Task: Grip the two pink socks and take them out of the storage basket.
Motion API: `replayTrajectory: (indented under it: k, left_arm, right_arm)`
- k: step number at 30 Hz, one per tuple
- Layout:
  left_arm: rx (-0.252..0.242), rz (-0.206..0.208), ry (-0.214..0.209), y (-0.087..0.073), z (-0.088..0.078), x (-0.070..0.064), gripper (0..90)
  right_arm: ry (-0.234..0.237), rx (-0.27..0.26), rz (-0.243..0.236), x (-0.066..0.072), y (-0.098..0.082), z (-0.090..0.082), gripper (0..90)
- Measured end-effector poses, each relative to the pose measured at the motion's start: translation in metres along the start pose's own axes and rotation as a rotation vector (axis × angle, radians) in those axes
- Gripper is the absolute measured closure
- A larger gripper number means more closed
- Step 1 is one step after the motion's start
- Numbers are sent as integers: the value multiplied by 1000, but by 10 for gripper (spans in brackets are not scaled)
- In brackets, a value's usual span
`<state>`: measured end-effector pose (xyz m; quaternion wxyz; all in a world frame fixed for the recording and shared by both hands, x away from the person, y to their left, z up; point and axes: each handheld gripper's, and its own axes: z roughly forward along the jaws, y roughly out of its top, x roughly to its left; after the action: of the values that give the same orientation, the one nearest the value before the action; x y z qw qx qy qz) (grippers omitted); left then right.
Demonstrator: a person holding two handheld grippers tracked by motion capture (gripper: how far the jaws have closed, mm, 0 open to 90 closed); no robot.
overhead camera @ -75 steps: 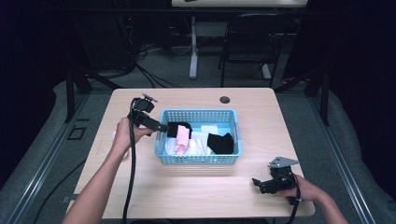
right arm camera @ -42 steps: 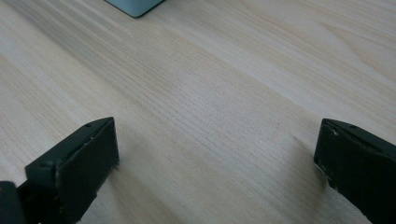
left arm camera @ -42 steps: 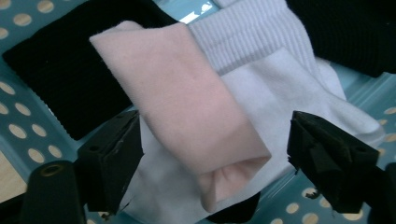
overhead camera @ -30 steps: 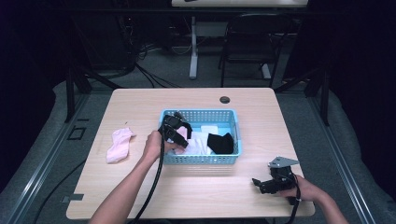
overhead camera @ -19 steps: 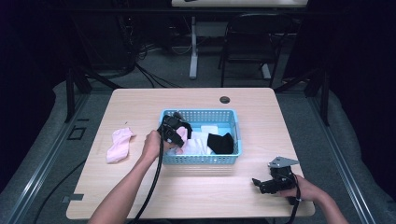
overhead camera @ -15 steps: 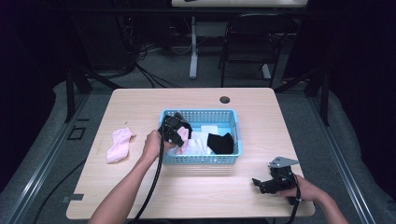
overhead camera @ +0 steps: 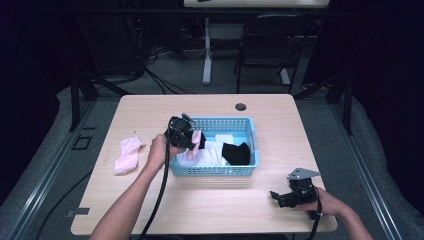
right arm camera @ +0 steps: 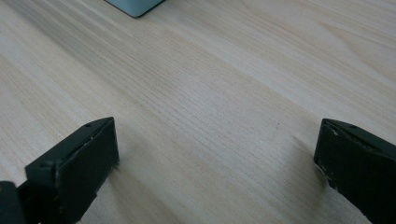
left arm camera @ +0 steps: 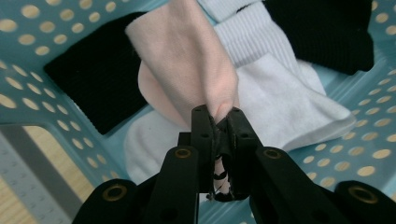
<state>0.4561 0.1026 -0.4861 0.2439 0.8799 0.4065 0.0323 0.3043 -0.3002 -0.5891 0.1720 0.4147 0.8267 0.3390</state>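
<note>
Pink sock (left arm camera: 187, 70), pinched in the left hand-held gripper (left arm camera: 217, 116), hangs over the left end of the blue basket (overhead camera: 235, 170). Inside lie white socks (left arm camera: 280, 102) and black socks (overhead camera: 236, 153). Another pink sock (overhead camera: 127, 155) rests on the table (overhead camera: 210, 210) to the left. The right hand-held gripper (overhead camera: 280, 197), spread wide, sits at the near right.

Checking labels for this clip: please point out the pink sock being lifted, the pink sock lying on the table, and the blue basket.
lifted pink sock (left arm camera: 187, 60): left gripper view, mid-fabric.
pink sock on table (overhead camera: 127, 155): high view, its middle.
blue basket (overhead camera: 215, 170): high view, near wall.
</note>
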Motion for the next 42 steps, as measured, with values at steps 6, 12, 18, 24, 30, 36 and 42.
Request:
replayTrajectory:
  k: [6, 12, 18, 24, 30, 36, 42]
  left_arm:
    - [-31, 5, 4, 2, -14, 0, 838]
    - [-61, 22, -2, 4, -31, -3, 837]
    - [-82, 31, 1, 4, -44, -4, 837]
    - [-107, 31, 3, 3, -59, 0, 837]
    - [-133, 42, 23, -1, -80, 4, 837]
    - [-181, 27, 47, -5, -107, 10, 837]
    - [-216, 18, 70, -14, -129, 16, 836]
  right_arm:
    - [0, 0, 0, 0, 0, 0, 0]
    - [0, 0, 0, 0, 0, 0, 0]
    - [0, 1, 0, 0, 0, 0, 0]
    - [0, 0, 0, 0, 0, 0, 0]
    - [0, 0, 0, 0, 0, 0, 0]
    - [0, 0, 0, 0, 0, 0, 0]
    - [0, 0, 0, 0, 0, 0, 0]
